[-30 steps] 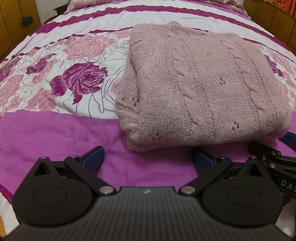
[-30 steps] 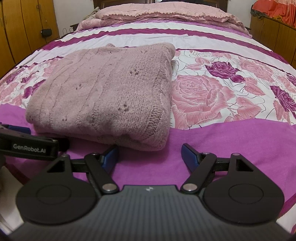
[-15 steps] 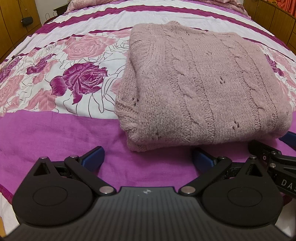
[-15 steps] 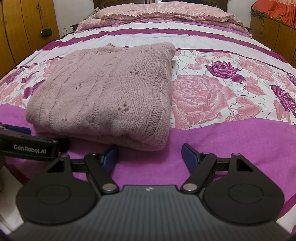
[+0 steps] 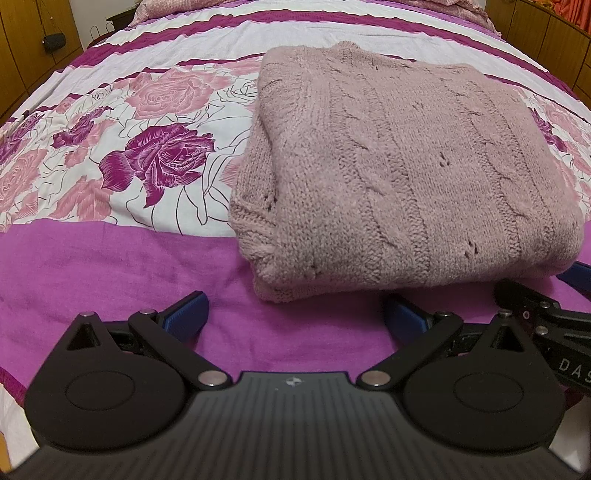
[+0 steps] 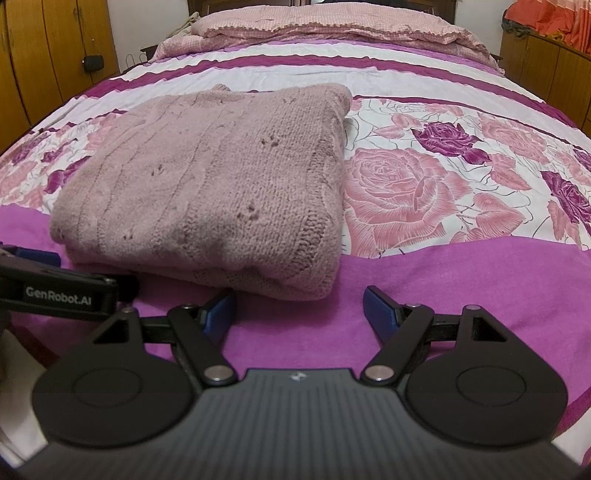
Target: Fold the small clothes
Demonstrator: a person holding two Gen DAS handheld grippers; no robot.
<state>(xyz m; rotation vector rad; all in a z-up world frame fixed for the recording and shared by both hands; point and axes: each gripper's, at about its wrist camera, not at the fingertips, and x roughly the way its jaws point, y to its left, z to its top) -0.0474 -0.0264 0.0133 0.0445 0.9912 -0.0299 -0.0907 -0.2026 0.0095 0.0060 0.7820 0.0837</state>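
Note:
A dusty-pink cable-knit sweater [image 5: 406,166] lies folded into a thick rectangle on the bed; it also shows in the right wrist view [image 6: 207,192]. My left gripper [image 5: 295,306] is open and empty, just short of the sweater's near left corner. My right gripper [image 6: 299,302] is open and empty, just short of the sweater's near right corner. The right gripper also shows at the right edge of the left wrist view [image 5: 546,314], and the left gripper at the left edge of the right wrist view [image 6: 55,291].
The sweater rests on a bedspread [image 5: 110,266] with purple bands and pink and purple roses. Pink pillows [image 6: 325,22] lie at the head of the bed. Wooden wardrobes [image 6: 40,62] stand left, wooden cabinets [image 6: 554,74] right.

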